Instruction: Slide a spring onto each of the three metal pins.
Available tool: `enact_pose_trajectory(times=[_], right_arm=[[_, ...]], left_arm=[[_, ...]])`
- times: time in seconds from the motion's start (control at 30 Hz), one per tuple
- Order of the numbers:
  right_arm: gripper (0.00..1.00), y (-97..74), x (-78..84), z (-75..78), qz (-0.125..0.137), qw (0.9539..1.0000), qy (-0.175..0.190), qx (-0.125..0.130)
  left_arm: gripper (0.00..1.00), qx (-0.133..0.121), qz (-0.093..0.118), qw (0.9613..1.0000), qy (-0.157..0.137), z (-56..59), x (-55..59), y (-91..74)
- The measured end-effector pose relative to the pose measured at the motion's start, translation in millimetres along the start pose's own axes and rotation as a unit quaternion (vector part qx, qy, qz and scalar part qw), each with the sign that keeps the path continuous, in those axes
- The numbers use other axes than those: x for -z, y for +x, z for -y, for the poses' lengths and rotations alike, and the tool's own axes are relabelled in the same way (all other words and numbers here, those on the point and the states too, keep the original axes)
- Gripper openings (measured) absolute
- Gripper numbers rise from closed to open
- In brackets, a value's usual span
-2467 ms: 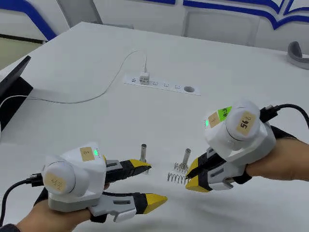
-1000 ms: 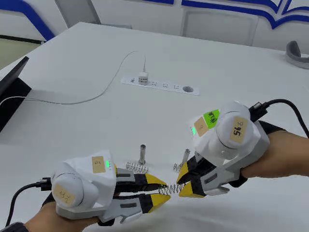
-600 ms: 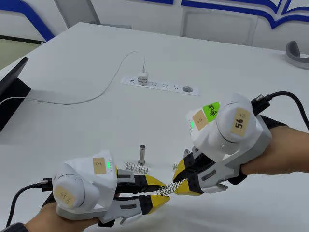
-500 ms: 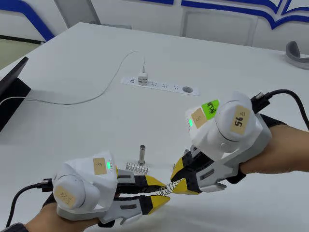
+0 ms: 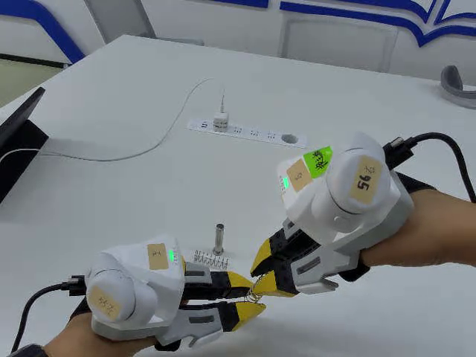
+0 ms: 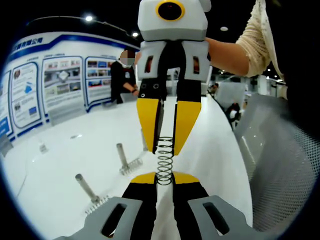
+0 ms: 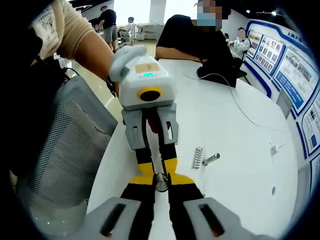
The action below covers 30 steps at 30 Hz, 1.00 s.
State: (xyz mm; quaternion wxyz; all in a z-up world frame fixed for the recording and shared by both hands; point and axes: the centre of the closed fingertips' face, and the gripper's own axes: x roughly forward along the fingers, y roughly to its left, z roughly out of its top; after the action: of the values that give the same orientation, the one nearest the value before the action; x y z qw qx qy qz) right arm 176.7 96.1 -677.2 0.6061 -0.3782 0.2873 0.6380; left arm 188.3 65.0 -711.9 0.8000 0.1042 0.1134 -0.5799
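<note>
A short silver spring (image 5: 256,287) hangs between the two grippers just above the white table (image 5: 149,186). My left gripper (image 5: 248,294) is shut on its near end, and my right gripper (image 5: 260,277) grips the other end from the opposite side. In the left gripper view the spring (image 6: 164,162) runs from my own jaws up into the right gripper's yellow fingers (image 6: 149,120). An upright metal pin (image 5: 219,237) stands behind the jaws with a loose spring (image 5: 210,258) lying at its foot. A second pin (image 6: 122,154) has a spring (image 6: 132,165) at its base.
A white power strip (image 5: 245,131) with a plugged-in cable (image 5: 163,137) lies farther back on the table. A dark monitor edge (image 5: 18,134) sits at the left. People stand and sit beyond the table (image 7: 210,35).
The right gripper has carried the spring from the table over to the left gripper and closed in leftward. The spring between the jaws looks shorter. The right gripper now covers the second pin.
</note>
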Motion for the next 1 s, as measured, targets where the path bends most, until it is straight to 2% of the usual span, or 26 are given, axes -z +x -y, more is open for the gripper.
enact_pose_trajectory(times=[0.4,0.63,1.0], right_arm=[[0.15,-1.2,8.3,1.6,-0.007,0.9999,0.012,0.006],[0.15,2.6,13.4,4.1,-0.010,0.9997,0.023,0.006],[0.12,2.6,11.1,4.5,-0.016,0.9996,0.020,0.008]], left_arm=[[0.11,-0.003,0.004,1.0000,-0.003,-1.7,0.0,-0.5],[0.11,-0.004,0.010,0.9999,-0.003,-2.1,-3.2,0.7],[0.11,-0.009,0.011,0.9999,-0.001,-4.9,-4.1,1.7]])
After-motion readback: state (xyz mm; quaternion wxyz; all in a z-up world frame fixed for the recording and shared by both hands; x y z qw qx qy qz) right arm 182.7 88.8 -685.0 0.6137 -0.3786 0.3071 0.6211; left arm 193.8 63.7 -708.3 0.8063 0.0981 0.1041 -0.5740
